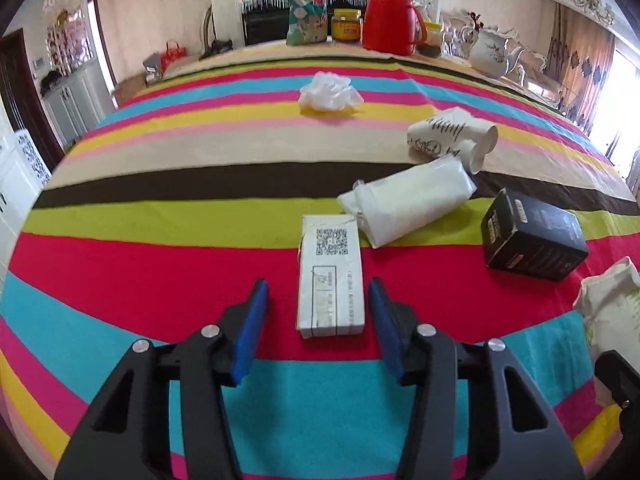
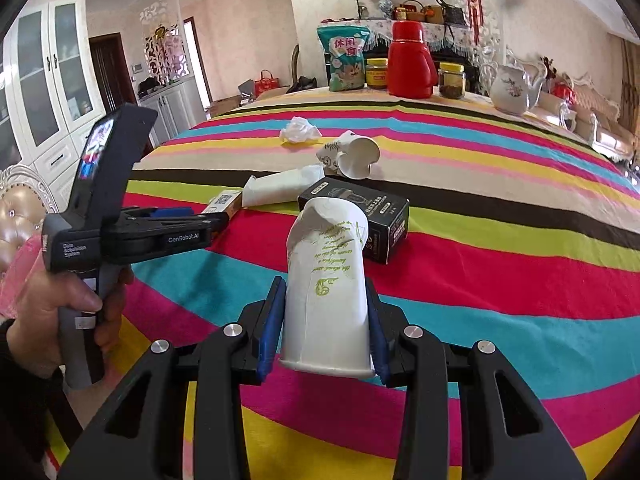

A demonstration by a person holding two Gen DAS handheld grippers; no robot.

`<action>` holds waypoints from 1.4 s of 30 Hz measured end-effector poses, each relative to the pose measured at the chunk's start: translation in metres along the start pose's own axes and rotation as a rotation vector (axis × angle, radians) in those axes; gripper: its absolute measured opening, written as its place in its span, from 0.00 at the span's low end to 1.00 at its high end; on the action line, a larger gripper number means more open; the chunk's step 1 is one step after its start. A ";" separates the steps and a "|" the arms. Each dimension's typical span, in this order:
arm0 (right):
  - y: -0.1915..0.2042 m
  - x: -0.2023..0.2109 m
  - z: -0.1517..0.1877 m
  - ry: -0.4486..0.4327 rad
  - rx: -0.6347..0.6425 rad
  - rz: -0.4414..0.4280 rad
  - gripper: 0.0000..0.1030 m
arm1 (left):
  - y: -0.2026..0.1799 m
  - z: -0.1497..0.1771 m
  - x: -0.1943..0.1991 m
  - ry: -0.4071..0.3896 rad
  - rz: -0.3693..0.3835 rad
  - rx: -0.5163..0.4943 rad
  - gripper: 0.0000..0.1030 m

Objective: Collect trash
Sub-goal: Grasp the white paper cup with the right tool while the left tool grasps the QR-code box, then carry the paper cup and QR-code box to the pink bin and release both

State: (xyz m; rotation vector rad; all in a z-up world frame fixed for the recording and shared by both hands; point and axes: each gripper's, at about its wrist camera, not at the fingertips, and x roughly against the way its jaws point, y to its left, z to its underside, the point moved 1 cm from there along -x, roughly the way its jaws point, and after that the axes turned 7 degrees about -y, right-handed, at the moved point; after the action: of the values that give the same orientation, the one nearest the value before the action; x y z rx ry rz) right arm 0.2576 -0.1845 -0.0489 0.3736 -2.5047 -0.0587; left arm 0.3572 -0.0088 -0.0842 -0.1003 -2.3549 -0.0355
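A small white carton with a QR code point(image 1: 330, 276) lies on the striped tablecloth point(image 1: 160, 280). My left gripper point(image 1: 317, 285) straddles it, open, with a gap showing between each blue pad and the carton. My right gripper point(image 2: 325, 282) is shut on a dented white paper cup with green writing point(image 2: 326, 264), held above the cloth. Further off lie a soft white pack point(image 1: 412, 204), a black box point(image 1: 532, 236), a crushed printed cup point(image 1: 448, 136) and a crumpled white tissue point(image 1: 330, 92). The right wrist view shows the left gripper point(image 2: 216, 220) from the side over the carton point(image 2: 224, 200).
Along the table's far edge stand a snack bag point(image 1: 310, 8), a yellow-lidded jar point(image 1: 346, 24), a red thermos point(image 1: 390, 12) and a white teapot point(image 1: 490, 54). A person's hand point(image 2: 60, 308) holds the left gripper's handle at the table's left edge. A padded chair point(image 2: 20, 208) stands behind it.
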 end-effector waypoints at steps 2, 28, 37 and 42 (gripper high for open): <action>0.000 -0.001 -0.001 0.003 0.000 -0.002 0.37 | 0.003 -0.002 -0.001 -0.003 0.021 0.020 0.45; 0.000 -0.002 -0.002 0.005 0.001 0.014 0.37 | -0.016 0.031 0.086 -0.161 0.053 -0.076 0.30; 0.007 -0.003 -0.002 0.009 0.033 0.026 0.36 | -0.026 0.053 0.108 -0.185 0.081 -0.082 0.30; 0.020 -0.002 -0.004 -0.002 0.080 0.036 0.36 | -0.023 0.056 0.114 -0.196 0.084 -0.060 0.30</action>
State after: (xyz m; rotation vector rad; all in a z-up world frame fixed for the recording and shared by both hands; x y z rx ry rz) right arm 0.2565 -0.1647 -0.0445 0.3612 -2.5203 0.0552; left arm 0.2358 -0.0220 -0.0429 -0.2414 -2.5434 -0.0584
